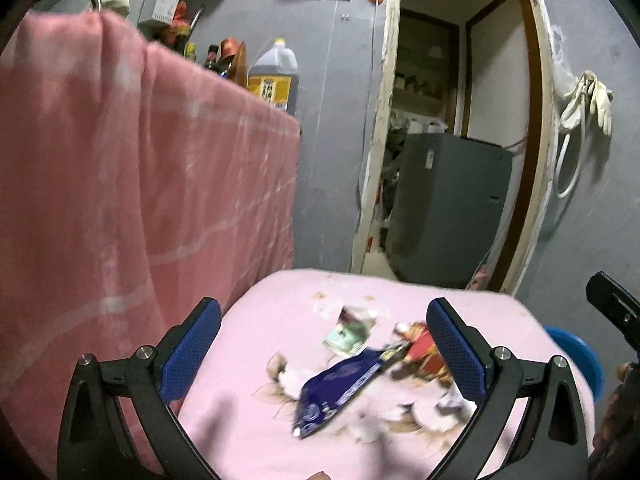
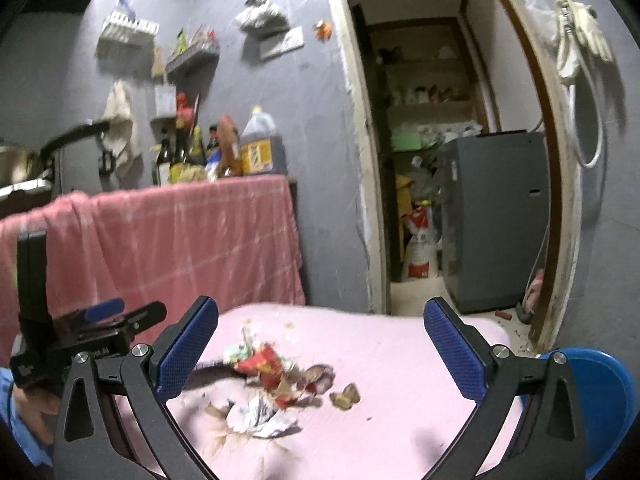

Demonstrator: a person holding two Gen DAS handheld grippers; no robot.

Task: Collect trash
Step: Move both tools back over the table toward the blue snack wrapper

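Trash lies in a heap on a pink cloth-covered table (image 1: pixel 280 312). In the left wrist view I see a dark blue wrapper (image 1: pixel 340 388), a green-and-white wrapper (image 1: pixel 348 334) and a red wrapper (image 1: pixel 424 352). My left gripper (image 1: pixel 324 344) is open and empty, hovering above the heap. In the right wrist view the red wrapper (image 2: pixel 264 364), a crumpled white paper (image 2: pixel 268 416) and brown peels (image 2: pixel 344 396) lie on the table (image 2: pixel 400 344). My right gripper (image 2: pixel 320 344) is open and empty above them. The left gripper's body (image 2: pixel 80 336) shows at the left.
A blue bin (image 2: pixel 600 400) stands at the table's right edge; it also shows in the left wrist view (image 1: pixel 576 356). A pink towel (image 1: pixel 120 180) hangs over a counter on the left, with bottles and an oil jug (image 1: pixel 276 76) behind. A doorway with a grey appliance (image 1: pixel 448 208) lies ahead.
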